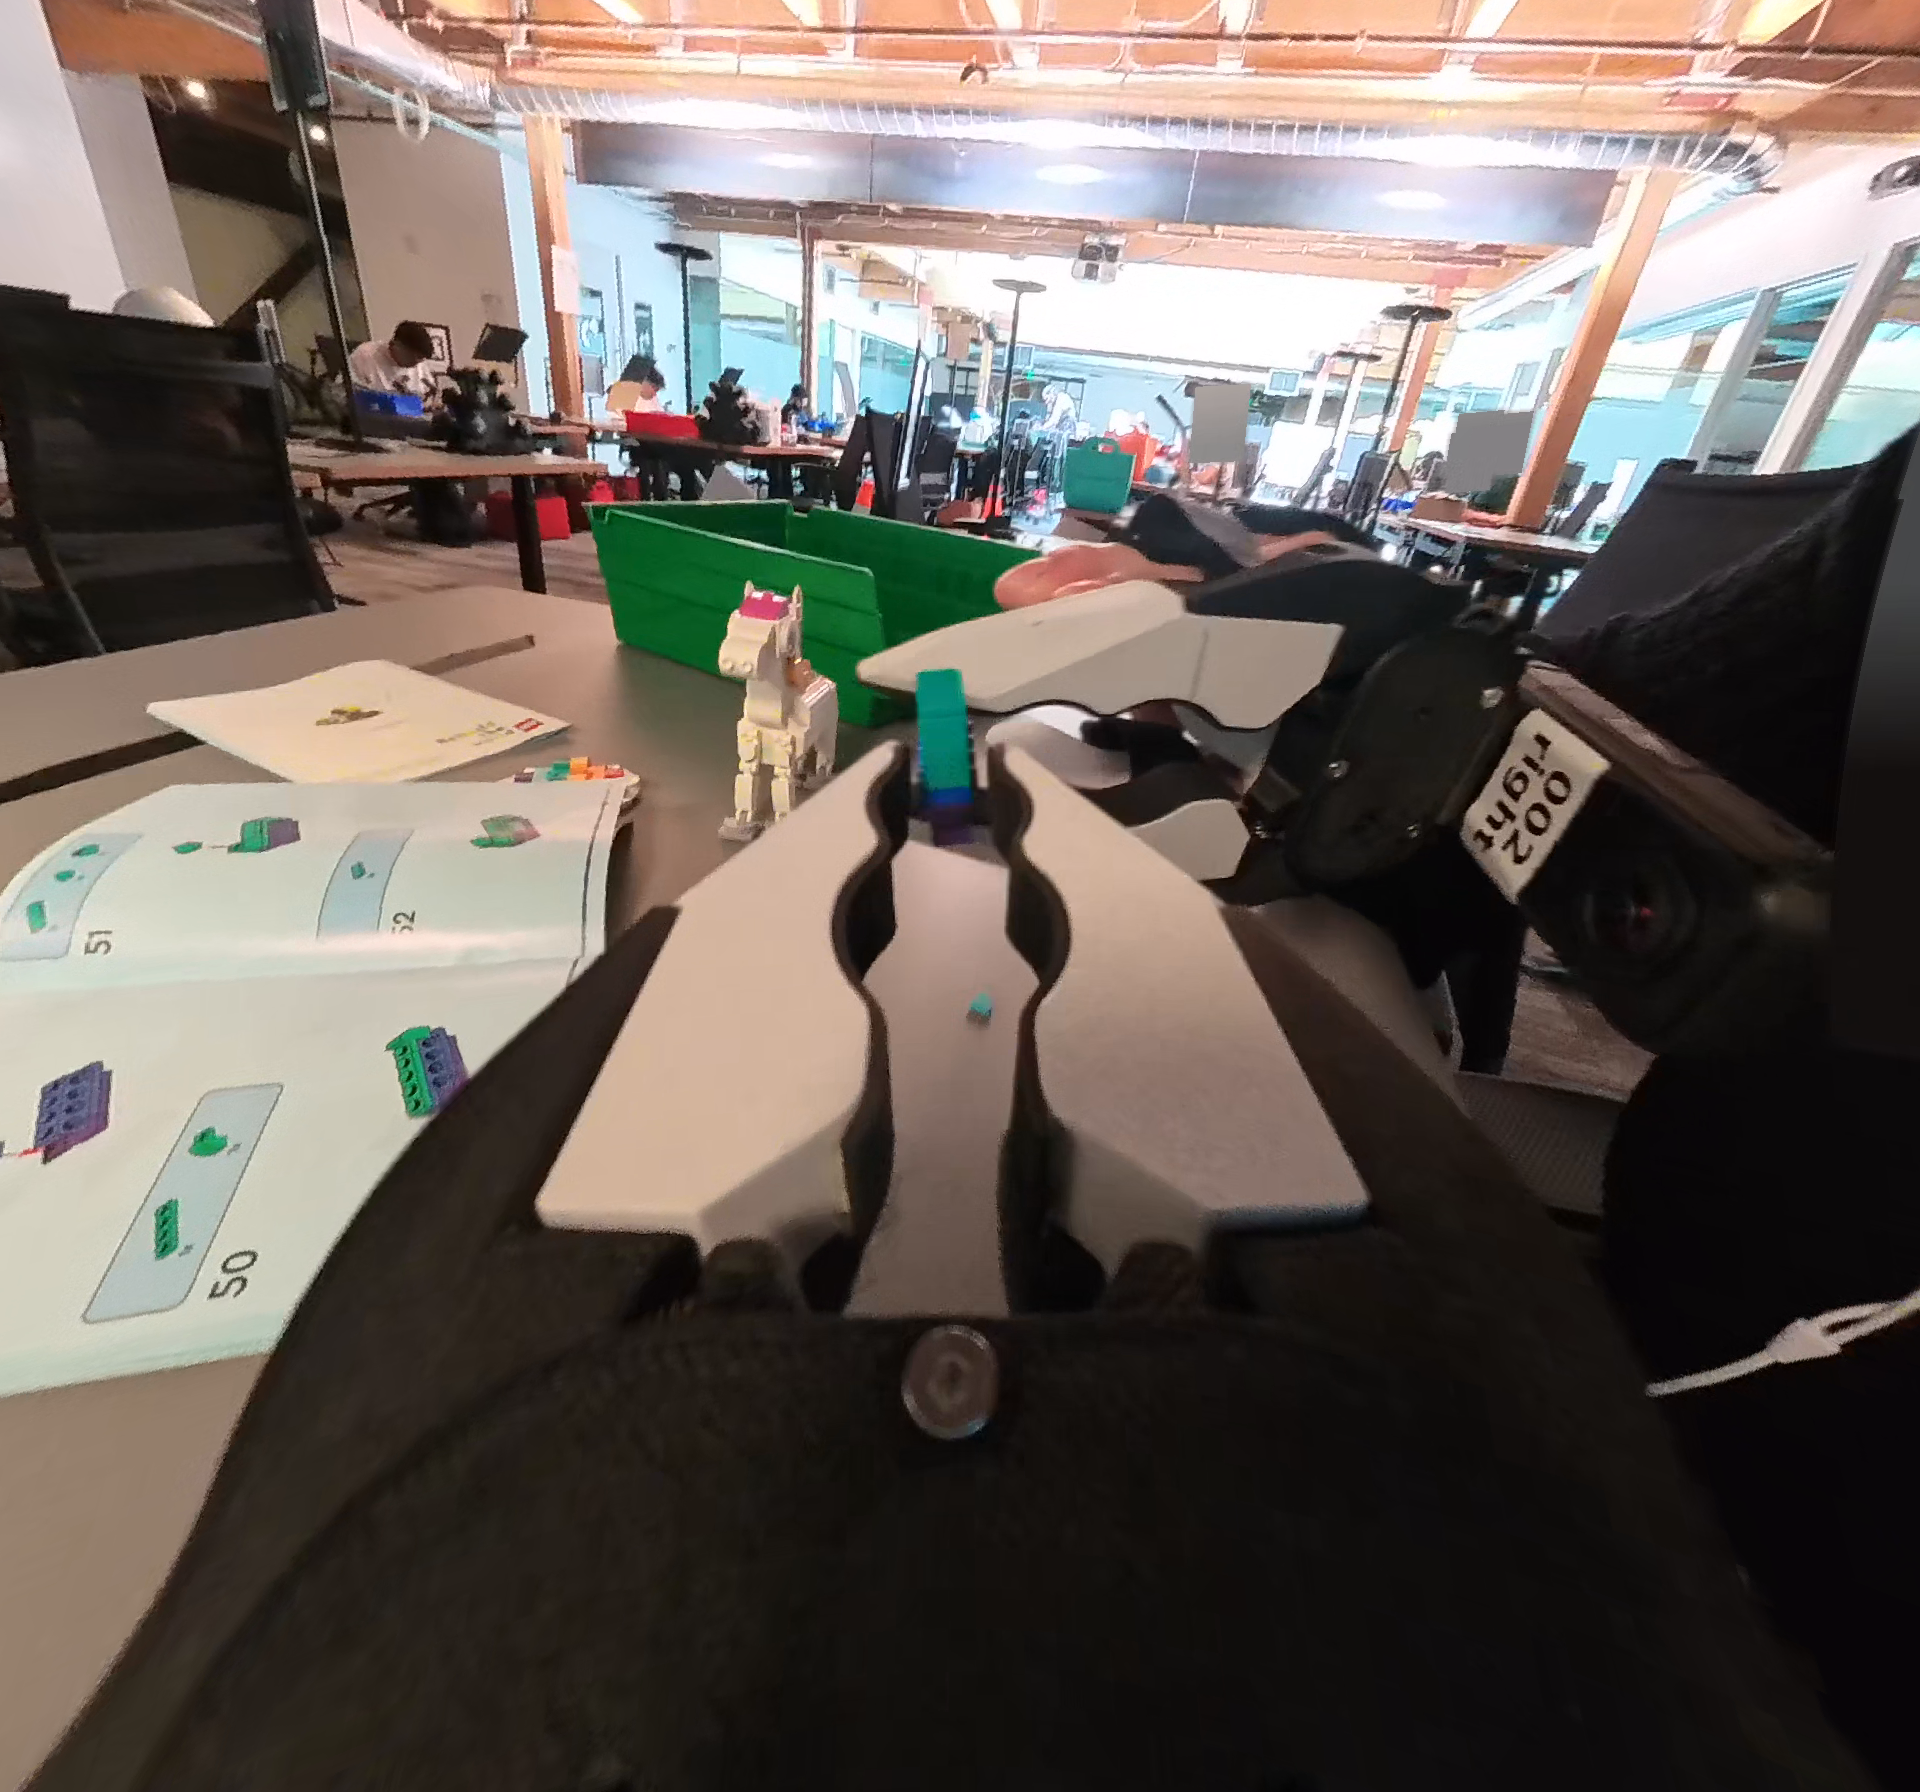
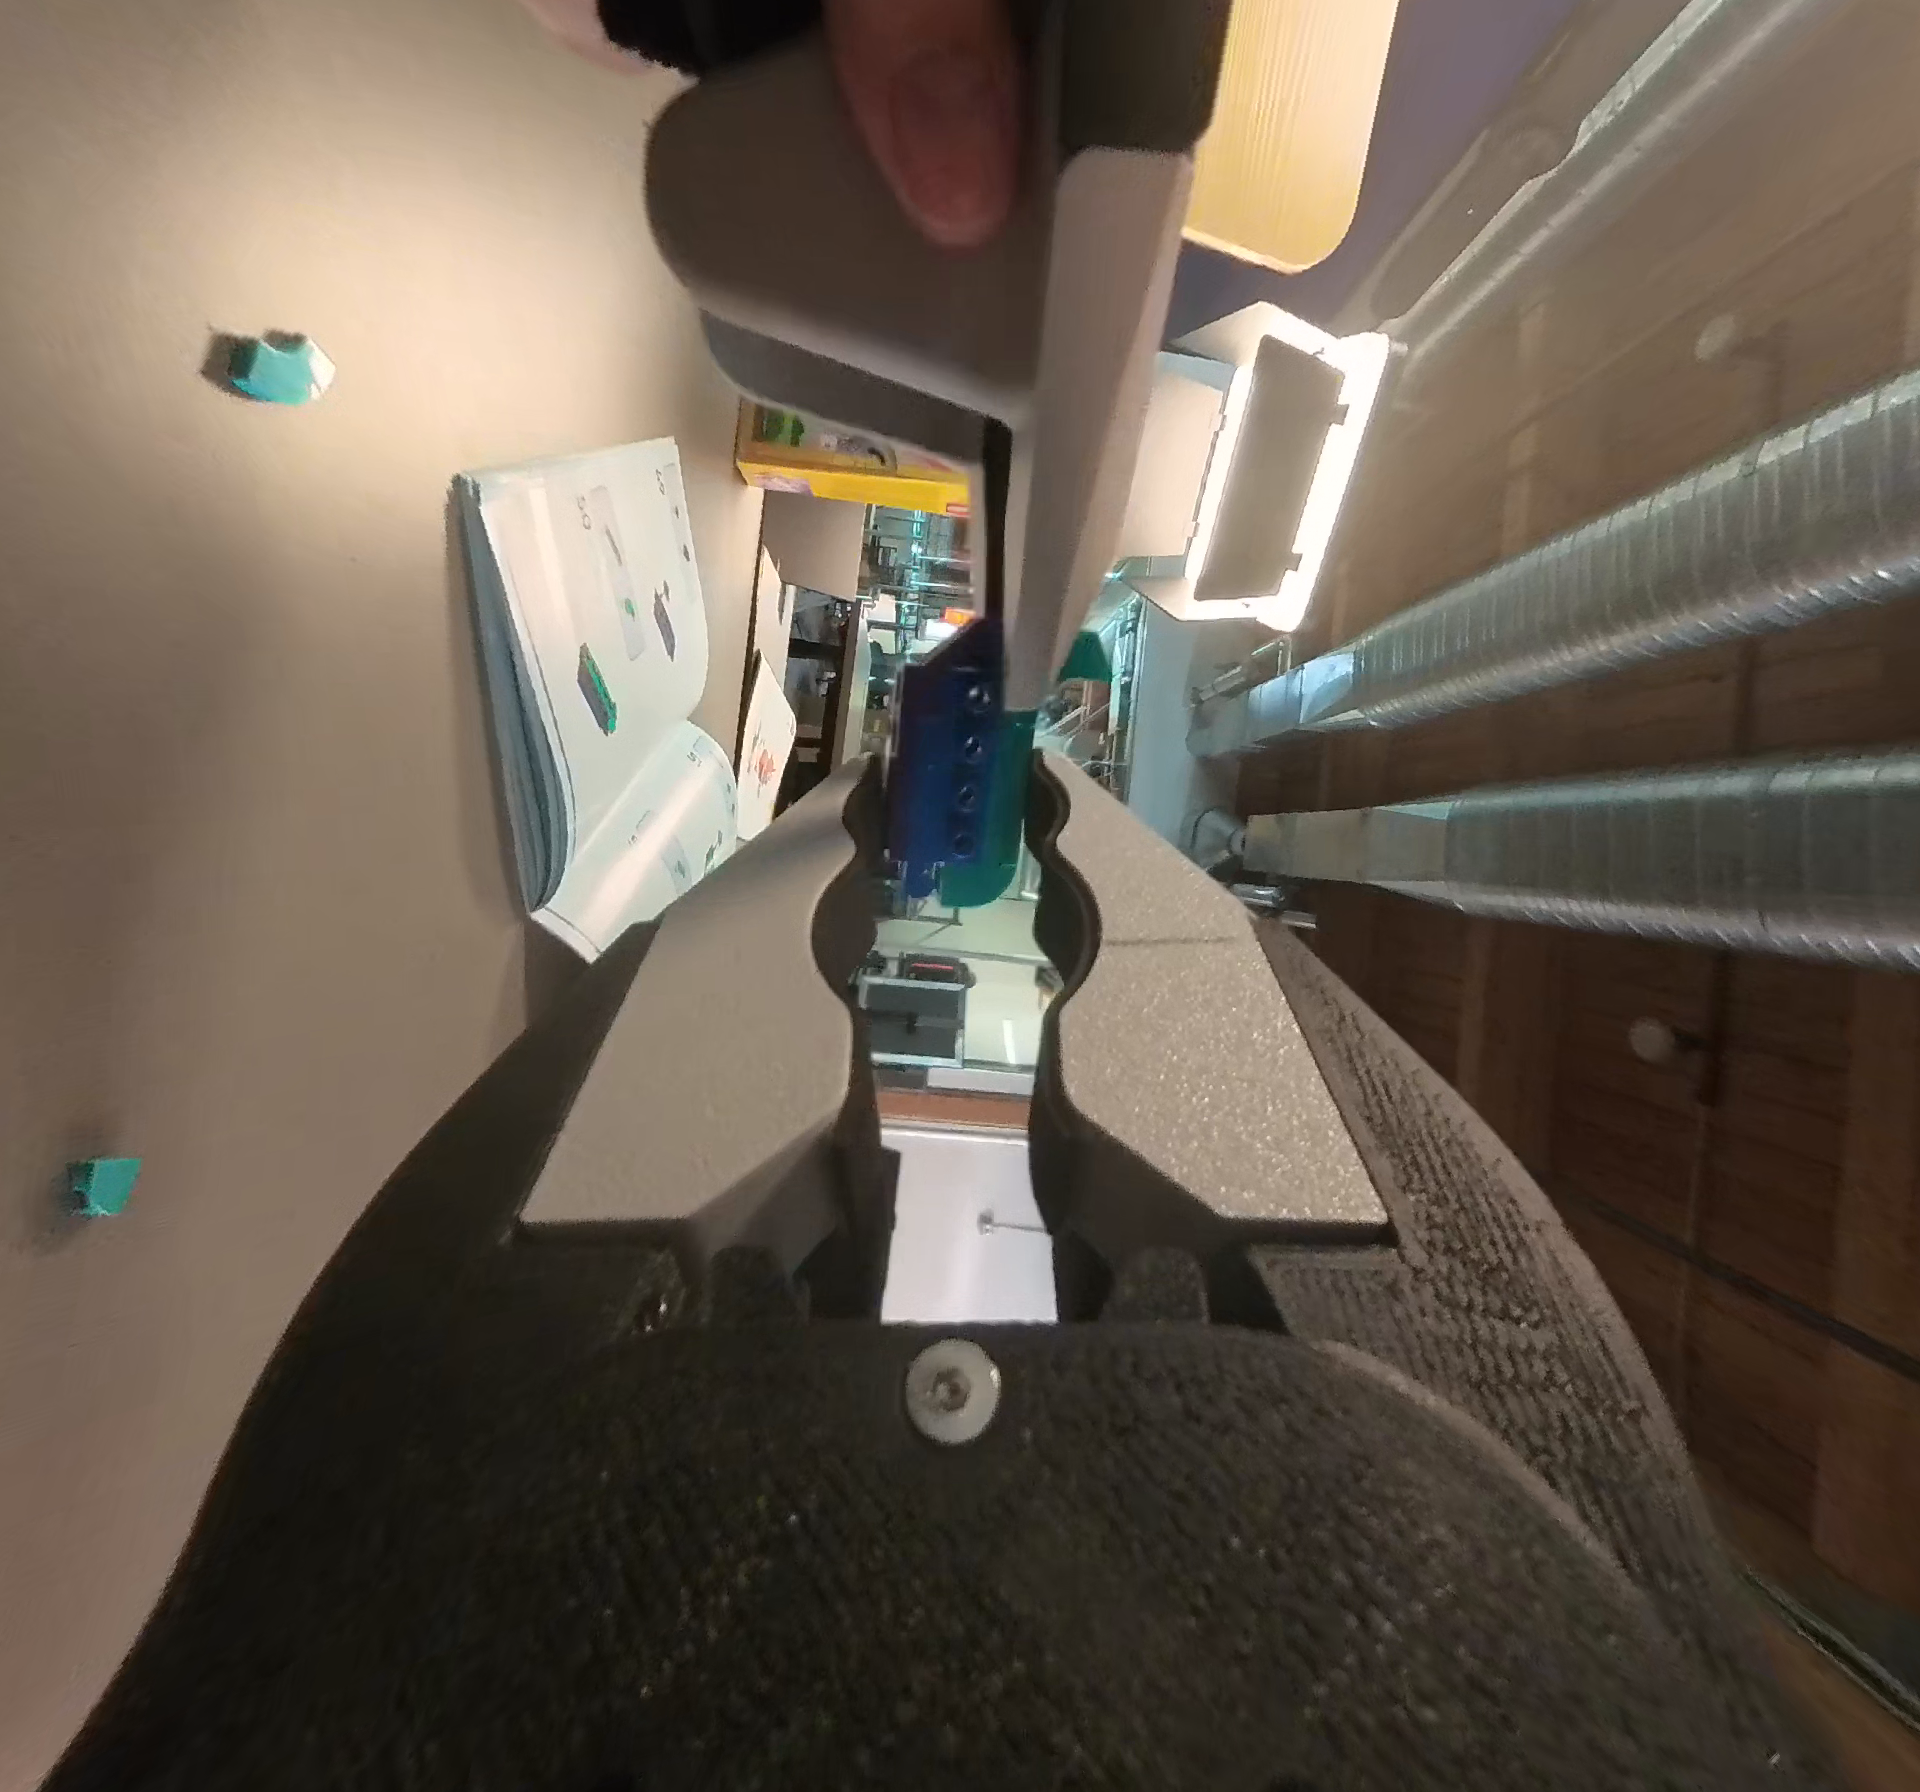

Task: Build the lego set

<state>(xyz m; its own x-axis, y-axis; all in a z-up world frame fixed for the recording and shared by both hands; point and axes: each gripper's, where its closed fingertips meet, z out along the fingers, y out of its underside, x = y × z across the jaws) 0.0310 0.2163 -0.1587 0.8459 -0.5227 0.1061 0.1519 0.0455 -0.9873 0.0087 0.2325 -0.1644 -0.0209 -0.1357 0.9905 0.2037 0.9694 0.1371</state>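
Here, both grey-fingered grippers clench one small stacked assembly of teal, blue and purple plastic bricks (image 1: 943,766): the left gripper (image 1: 943,786) pinches its lower end, and the right gripper (image 2: 951,807) clamps its flat sides from the other direction. The assembly hangs in the air just right of the white brick llama with a pink cap (image 1: 774,703), which stands on the grey table (image 1: 395,630). A loose teal piece (image 2: 268,367) lies on that table. Uneven squeezing or twisting between the two grips could, I judge, shear the layers apart or drop the stack.
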